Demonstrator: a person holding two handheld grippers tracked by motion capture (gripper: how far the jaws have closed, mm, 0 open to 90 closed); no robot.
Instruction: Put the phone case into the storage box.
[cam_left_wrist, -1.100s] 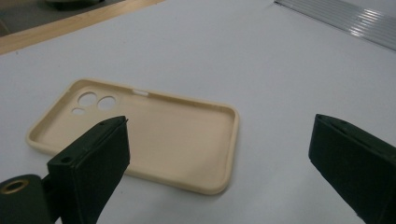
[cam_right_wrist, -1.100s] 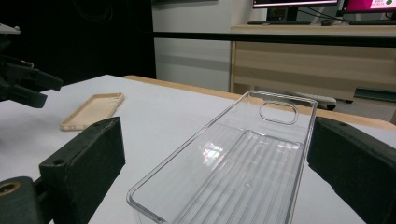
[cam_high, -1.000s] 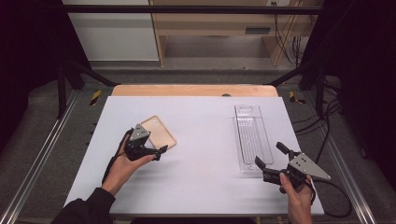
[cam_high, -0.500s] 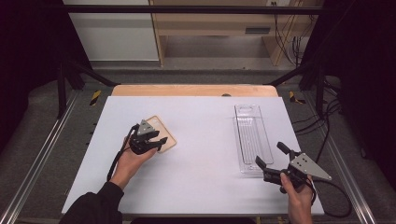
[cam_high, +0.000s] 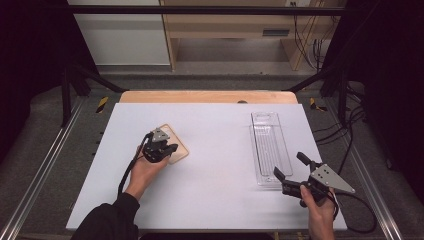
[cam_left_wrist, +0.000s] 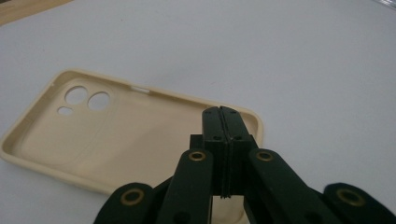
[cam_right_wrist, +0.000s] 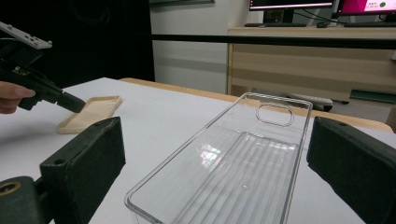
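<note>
At the near right corner of a cream phone case, a pinch that may have caught nothing

The left gripper (cam_left_wrist: 223, 113) has just been closing, and its jaws now stand pad to pad over the phone case (cam_left_wrist: 116, 135). The case lies flat and hollow side up beneath the tips, its camera holes far to their left. Whether the thin rim is nipped between them is hidden. A lift could slip off that soft, shallow lip and skid the case across the table (cam_high: 215, 200). The right gripper (cam_high: 290, 172) hangs wide open, with the near end of the clear tray (cam_right_wrist: 224, 177) ahead between its jaws, untouched.
</note>
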